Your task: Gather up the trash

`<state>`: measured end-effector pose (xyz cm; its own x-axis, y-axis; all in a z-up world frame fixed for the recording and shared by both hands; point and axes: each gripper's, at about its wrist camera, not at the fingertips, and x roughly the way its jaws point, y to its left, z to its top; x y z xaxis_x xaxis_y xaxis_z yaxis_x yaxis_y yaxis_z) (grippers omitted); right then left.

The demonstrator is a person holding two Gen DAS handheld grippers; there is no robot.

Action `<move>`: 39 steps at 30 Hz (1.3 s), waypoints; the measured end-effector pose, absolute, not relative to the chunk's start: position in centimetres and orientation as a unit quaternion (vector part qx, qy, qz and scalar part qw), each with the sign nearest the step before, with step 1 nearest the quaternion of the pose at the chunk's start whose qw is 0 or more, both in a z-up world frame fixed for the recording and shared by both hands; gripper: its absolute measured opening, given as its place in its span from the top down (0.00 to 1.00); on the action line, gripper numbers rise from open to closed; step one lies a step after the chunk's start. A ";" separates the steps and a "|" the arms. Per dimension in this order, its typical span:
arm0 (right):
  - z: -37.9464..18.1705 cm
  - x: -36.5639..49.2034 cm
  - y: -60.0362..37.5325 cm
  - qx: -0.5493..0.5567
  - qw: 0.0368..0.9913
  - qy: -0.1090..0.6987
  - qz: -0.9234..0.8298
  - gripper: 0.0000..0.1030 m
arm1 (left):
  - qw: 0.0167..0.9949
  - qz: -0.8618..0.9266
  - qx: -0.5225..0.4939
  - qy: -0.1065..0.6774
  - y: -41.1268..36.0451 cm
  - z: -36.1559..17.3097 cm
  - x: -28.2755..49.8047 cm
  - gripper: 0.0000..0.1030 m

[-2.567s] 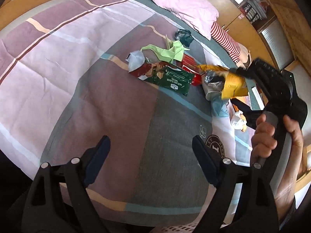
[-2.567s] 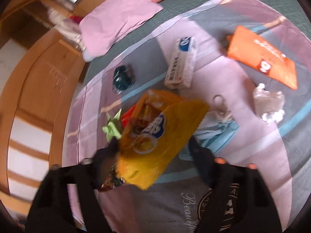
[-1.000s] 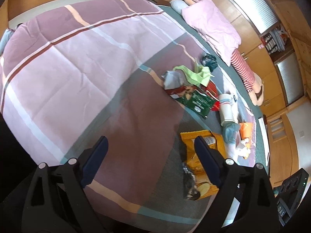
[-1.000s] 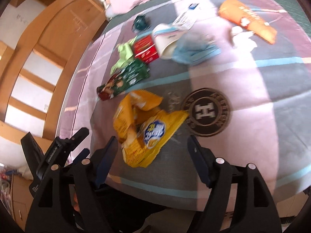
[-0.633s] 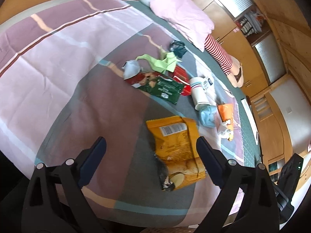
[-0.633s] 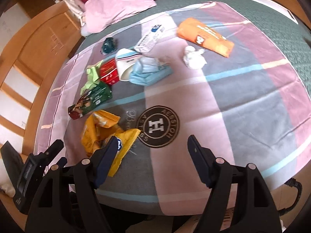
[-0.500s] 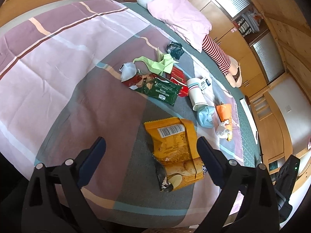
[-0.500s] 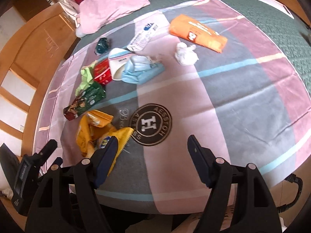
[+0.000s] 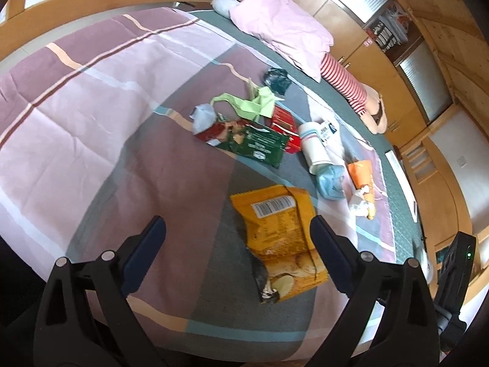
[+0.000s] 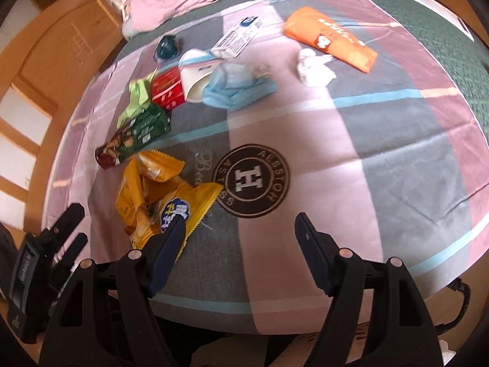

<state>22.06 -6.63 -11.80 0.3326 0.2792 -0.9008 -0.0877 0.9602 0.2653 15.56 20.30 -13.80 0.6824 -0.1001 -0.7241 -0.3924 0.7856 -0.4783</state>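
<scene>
Right wrist: paper cup (image 10: 195, 73) on side, mouth open; yellow chip bag (image 10: 159, 195) crumpled; both hand-held grippers wide, empty.

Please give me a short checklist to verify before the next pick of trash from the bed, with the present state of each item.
1. Right gripper empty, jaws apart: ok.
2. Left gripper empty, jaws apart: ok.
3. Yellow chip bag lies free on the bedspread, nothing on top: ok.
4. All trash collected: not ok; green snack bag, paper cup, orange packet and crumpled tissue remain.
5. Bin for the trash in view: cannot tell.
</scene>
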 end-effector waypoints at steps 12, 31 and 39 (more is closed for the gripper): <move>-9.7 21.7 -5.2 0.109 0.833 0.519 0.155 0.29 | 0.841 0.134 -0.358 0.383 22.9 -14.4 14.4 0.08; -14.4 37.5 -0.9 -0.035 0.825 0.552 0.119 0.22 | 0.835 0.008 -0.263 0.484 15.0 -17.1 20.4 0.05; -16.2 34.6 -2.0 -0.038 0.807 0.568 0.161 0.86 | 0.821 -0.001 -0.308 0.481 15.6 -17.7 20.4 0.15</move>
